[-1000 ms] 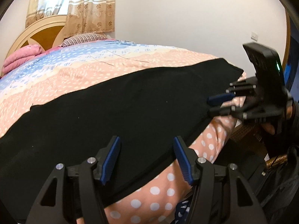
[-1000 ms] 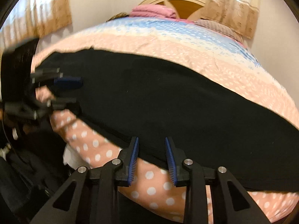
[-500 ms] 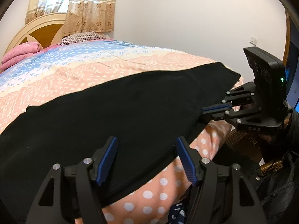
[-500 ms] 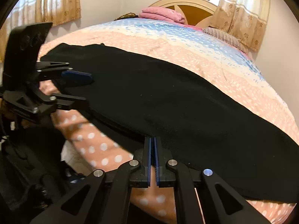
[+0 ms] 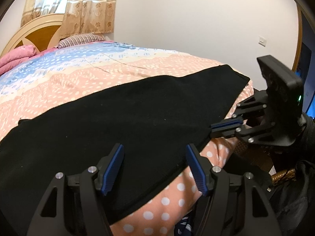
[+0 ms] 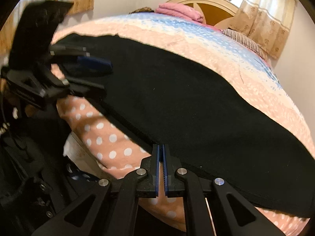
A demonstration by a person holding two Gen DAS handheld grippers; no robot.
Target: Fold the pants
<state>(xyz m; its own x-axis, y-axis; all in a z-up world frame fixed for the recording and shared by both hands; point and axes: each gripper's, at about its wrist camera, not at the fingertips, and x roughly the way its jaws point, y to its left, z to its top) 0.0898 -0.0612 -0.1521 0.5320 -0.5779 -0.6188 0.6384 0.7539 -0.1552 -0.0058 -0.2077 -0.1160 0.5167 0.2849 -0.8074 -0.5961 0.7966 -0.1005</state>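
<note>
The black pants (image 5: pixel 122 118) lie flat across the bed (image 5: pixel 78 74), along its near edge. My left fingers (image 5: pixel 155 167) are wide open over the pants' edge, holding nothing. My right fingers (image 6: pixel 161 157) are squeezed on the pants' edge. In the left view, my right ones sit at 3 o'clock.

So the count: one pair of black pants (image 5: pixel 122 122) laid across one bed (image 5: pixel 78 74), two claws, left claw (image 5: pixel 154 167) and right claw (image 6: pixel 161 153), one pink blanket (image 6: pixel 179 11) and one striped pillow (image 5: pixel 80 39) by the one headboard (image 5: pixel 37 37).
</note>
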